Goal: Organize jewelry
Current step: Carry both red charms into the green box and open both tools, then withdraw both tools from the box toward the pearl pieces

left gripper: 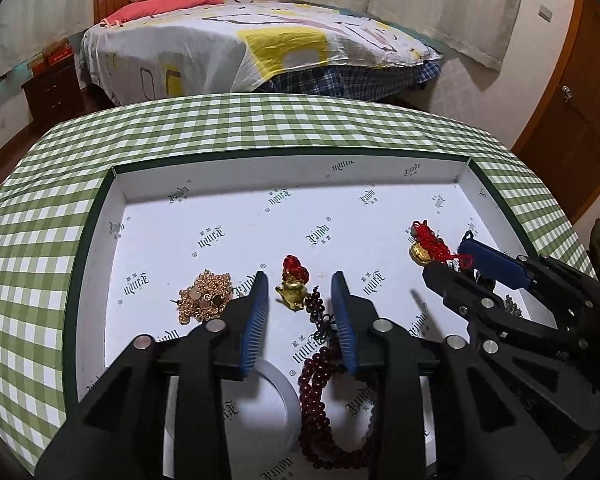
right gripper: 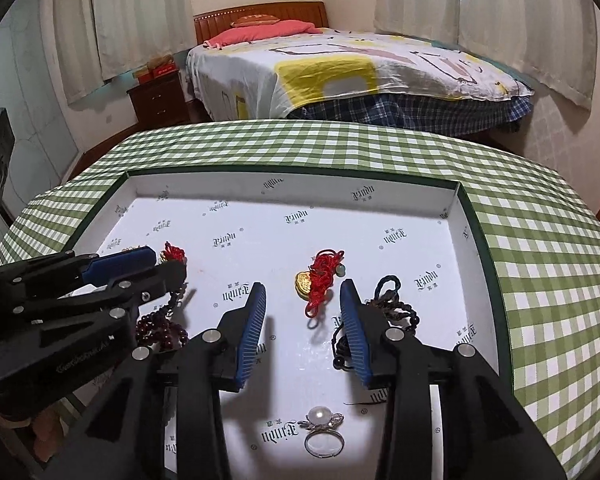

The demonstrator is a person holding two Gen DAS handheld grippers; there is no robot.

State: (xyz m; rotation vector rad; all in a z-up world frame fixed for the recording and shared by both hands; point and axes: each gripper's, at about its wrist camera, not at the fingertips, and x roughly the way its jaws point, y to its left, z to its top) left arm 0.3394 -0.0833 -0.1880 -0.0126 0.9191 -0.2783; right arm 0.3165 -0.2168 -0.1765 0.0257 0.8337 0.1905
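Note:
A shallow white-lined tray (left gripper: 284,176) (right gripper: 292,186) lies on the green checked table. In the left wrist view my left gripper (left gripper: 300,276) is open, and a gold teapot charm on red cord (left gripper: 290,294) lies on the tray floor between its fingertips, untouched by the pads. A dark red bead string (left gripper: 320,396) runs back under the right finger. In the right wrist view my right gripper (right gripper: 303,285) is open around a gold coin charm with red cord (right gripper: 324,268), which rests on the floor. Each gripper also shows in the other view, as the right gripper (left gripper: 446,256) and the left gripper (right gripper: 167,261).
A gold chain pile (left gripper: 206,300) sits left of the left gripper, and a white bangle (left gripper: 286,392) lies beneath it. A pearl ring (right gripper: 324,424) and a dark braided bracelet (right gripper: 394,304) lie near the right gripper. A bed (left gripper: 260,48) stands beyond the table (left gripper: 260,120).

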